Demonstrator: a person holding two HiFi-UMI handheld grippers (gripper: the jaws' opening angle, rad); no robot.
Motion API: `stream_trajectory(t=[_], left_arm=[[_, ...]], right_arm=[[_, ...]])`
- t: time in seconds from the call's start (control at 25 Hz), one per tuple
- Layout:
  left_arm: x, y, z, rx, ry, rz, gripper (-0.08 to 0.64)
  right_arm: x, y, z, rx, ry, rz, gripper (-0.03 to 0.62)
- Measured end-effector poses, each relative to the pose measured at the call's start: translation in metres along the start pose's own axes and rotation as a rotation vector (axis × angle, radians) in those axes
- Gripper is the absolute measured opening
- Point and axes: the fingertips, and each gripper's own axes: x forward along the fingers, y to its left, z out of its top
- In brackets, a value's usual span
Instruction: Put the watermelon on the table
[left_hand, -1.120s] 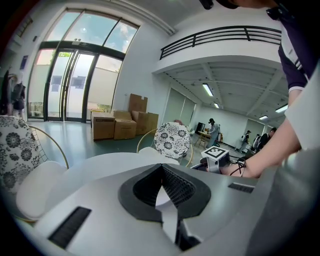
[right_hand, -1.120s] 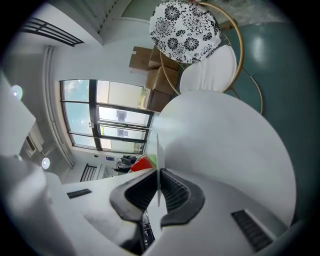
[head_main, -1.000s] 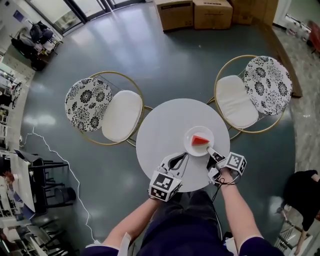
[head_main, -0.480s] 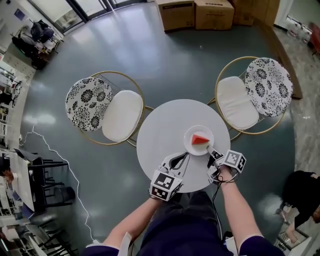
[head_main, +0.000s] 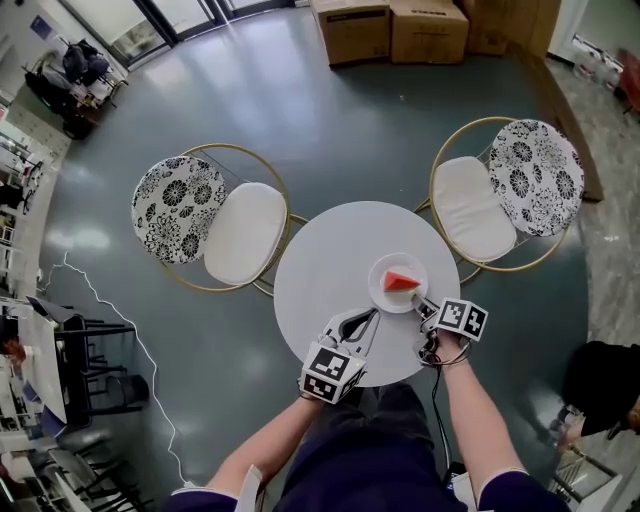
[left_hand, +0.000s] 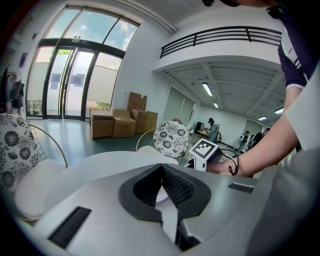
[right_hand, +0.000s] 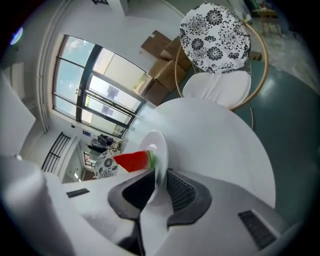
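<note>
Around: two chairs are standing beyond the table (head_main: 320, 265). One chair (head_main: 215, 215) is well off to the far left of the left claw (head_main: 366, 318). The other chair (head_main: 505, 190) is sitting ahead and to the right of the right claw (head_main: 424, 303). Cardboard boxes (head_main: 390, 28) are resting far ahead of both claws on the floor (head_main: 300, 110).
In the way: the rim of the plate (head_main: 380, 292) is standing between the right claw's jaws. The left claw is lying just to that claw's left, its tips near the plate's near edge; I cannot tell whether they are touching.
Watermelon: the slice (head_main: 402, 281) is lying on the plate, just ahead of the right claw's tips, and the plate is resting on the table.
Shapes and surfaces: the table is showing a round, smooth white top. The plate is round, white and glossy. The watermelon is a red wedge with a thin green rind. The chairs are showing gold hoop frames, white cushions and black-and-white floral backs. The floor is dark and gleaming.
Right claw: its ribbed black jaws are standing narrowly apart, having just been opening, with the plate's rim in the gap.
Left claw: its jaws are meeting at the tips, gripping nothing.
Pose: both claws are pointing forward and downward over the table's near edge, with bare forearms reaching in behind them.
</note>
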Motion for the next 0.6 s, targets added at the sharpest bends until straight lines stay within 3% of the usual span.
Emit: stream_trajectory(t=[0.12,0.32,0.6], left_arm=[[-0.0008,-0.0003,-0.0016,-0.003,0.003,-0.004,0.006],[-0.0015,-0.0013,-0.0020,-0.003,0.006,-0.007,0.005],[-0.0049,-0.0007,-0.0066,-0.005,0.012,-0.009,0.005]], right_arm=[[0.0008,0.0002,-0.0022,-0.054,0.017,-0.041,0.090],[-0.0010,-0.0006,0.0009,-0.155,0.025,-0.129,0.097],[0.0008,0.0011,-0.0035,-0.369,0.063,-0.292,0.107]])
